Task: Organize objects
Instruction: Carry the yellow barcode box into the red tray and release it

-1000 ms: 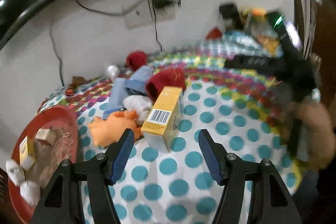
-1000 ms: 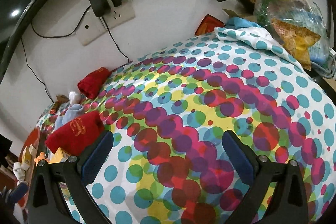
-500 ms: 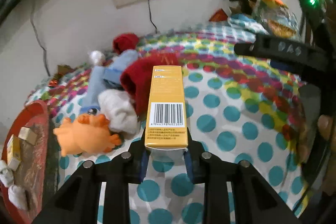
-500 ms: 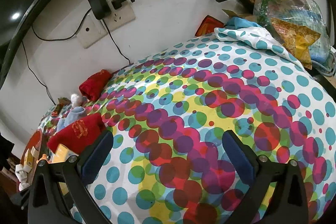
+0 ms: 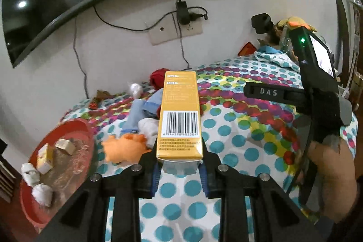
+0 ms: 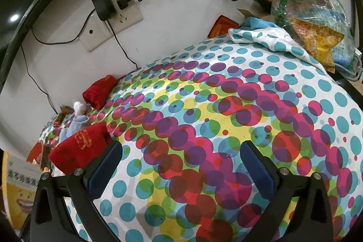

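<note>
Since a second ago the left gripper point(image 5: 179, 170) has gone from standing open in front of the yellow box point(image 5: 179, 115) to clamping it: both jaws press the box's near end, and the box now sticks straight out ahead of them, barcode face up, lifted off the dotted cloth point(image 5: 236, 135). The right gripper point(image 6: 181, 165) has barely shifted; its jaws are spread wide with nothing between them, hovering over the cloth.

Far left of the left jaws lies the red tray point(image 5: 68, 128), holding two small boxes and white bundles, its lower rim cut off by the frame edge. Just left of the jaws sits the orange toy point(image 5: 123, 147), blurred and partly behind the left finger. Beyond it a pale blue cloth point(image 5: 138, 112) and a white sock point(image 5: 148, 128) are partly hidden by the box, as is a red bundle point(image 5: 157, 77) further ahead. Right of the jaws the other gripper's black body, marked DAS, covers the cloth's edge.

In the right wrist view, a red folded cloth point(image 6: 79, 151) lies just left of the left jaw, partly covered by it; the yellow box shows only as a cropped corner at the far left.
</note>
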